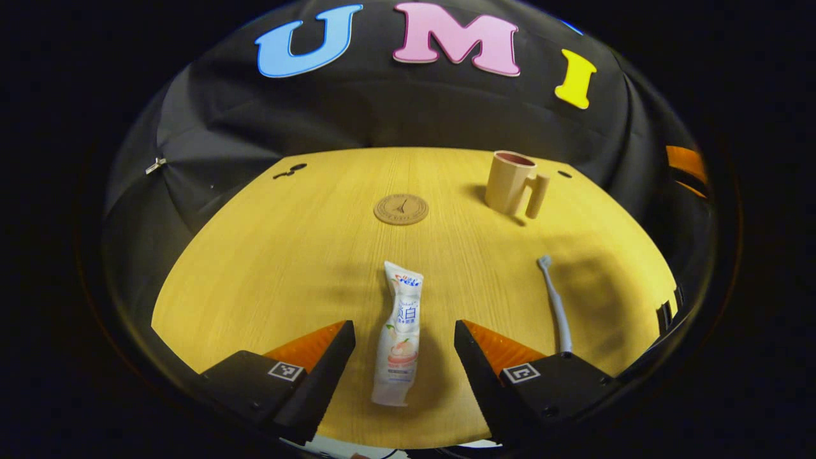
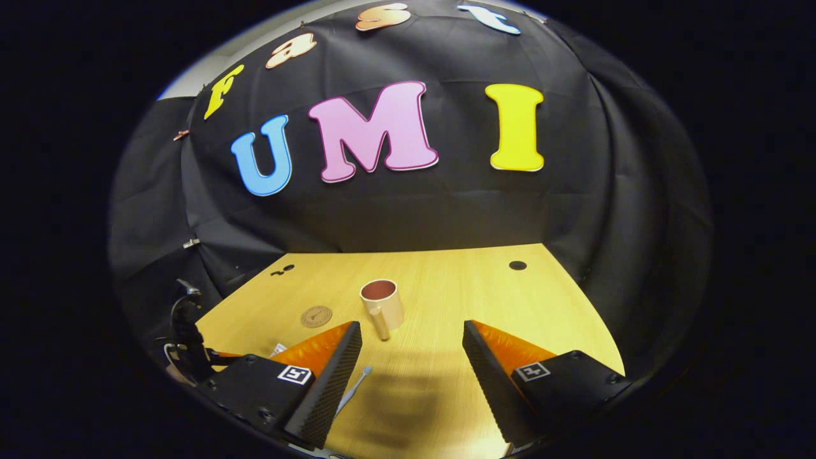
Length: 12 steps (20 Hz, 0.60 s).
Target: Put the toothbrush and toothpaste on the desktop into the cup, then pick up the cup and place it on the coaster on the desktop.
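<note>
Left gripper view
- Left gripper (image 1: 404, 349): nearest my camera; I see its two fingers spread wide, released, grasping nothing, hovering over the desktop.
- Toothpaste (image 1: 399, 341): a white tube lying flat on the desktop (image 1: 287, 255) in the gap between my fingers, apart from both; crimped end points away from me, cap end toward me.
- Toothbrush (image 1: 554, 299): pale blue-grey, lying flat to the right of the toothpaste, well apart from it; head points away from me, the handle's near end runs behind my right-hand finger.
- Coaster (image 1: 401, 209): round, brown, flat on the desktop beyond the toothpaste, near the middle, bare.
- Cup (image 1: 513, 183): beige, dark reddish inside, upright at the far right of the desktop, handle toward me and to the right; well apart from the coaster, nothing inside that I can see.

Right gripper view
- Right gripper (image 2: 412, 370): I see its fingers parted wide, released, grasping nothing, above the desktop (image 2: 510, 306).
- Toothbrush (image 2: 354, 387): partly visible just beside my left-hand finger, flat on the wood.
- Cup (image 2: 381, 305): upright ahead between my fingers, farther off, handle turned toward me, rim open.
- Coaster (image 2: 316, 316): left of the cup, apart from it.
- Toothpaste (image 2: 278, 349): a small white corner showing past my left-hand finger.
- Left gripper (image 2: 188, 338): dark shape at the desktop's left edge; I cannot tell its fingers from here.
</note>
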Available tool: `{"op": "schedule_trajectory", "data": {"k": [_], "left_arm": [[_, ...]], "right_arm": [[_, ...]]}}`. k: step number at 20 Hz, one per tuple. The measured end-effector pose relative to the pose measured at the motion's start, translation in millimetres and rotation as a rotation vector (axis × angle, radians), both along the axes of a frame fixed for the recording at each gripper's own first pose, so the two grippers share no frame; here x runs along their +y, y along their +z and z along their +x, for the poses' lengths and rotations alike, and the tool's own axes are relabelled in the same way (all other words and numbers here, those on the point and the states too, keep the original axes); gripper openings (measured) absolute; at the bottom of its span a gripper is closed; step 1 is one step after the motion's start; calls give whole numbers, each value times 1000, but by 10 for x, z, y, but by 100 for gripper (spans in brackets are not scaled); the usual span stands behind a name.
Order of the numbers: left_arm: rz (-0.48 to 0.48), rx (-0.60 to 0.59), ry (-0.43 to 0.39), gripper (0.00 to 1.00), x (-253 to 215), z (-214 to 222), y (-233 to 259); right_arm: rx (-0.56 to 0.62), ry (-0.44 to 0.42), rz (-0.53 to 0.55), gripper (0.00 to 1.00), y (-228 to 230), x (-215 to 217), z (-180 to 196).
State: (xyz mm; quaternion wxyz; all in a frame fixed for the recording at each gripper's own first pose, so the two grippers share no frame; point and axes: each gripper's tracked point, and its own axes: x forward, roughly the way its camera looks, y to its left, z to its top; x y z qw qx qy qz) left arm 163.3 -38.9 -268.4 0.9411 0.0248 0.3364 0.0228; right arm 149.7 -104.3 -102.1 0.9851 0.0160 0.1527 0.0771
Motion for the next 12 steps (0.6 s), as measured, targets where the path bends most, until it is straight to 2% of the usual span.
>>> {"op": "schedule_trajectory", "data": {"k": [2,5,8,11,12], "left_arm": [[25,32,2,95,2,75,-55],[24,86,3,85,-27,162,-180],[5,102,-7,76,-27,257,-211],[-5,133,-52,64,-77,279,-228],[1,156,-80,64,-98,274,-232]], "right_arm": [[21,31,6,99,-76,73,22],[84,62,37,98,-240,150,11],[135,44,66,99,-363,139,14],[211,8,87,98,-561,153,-17],[237,3,85,98,-661,172,-36]]}}
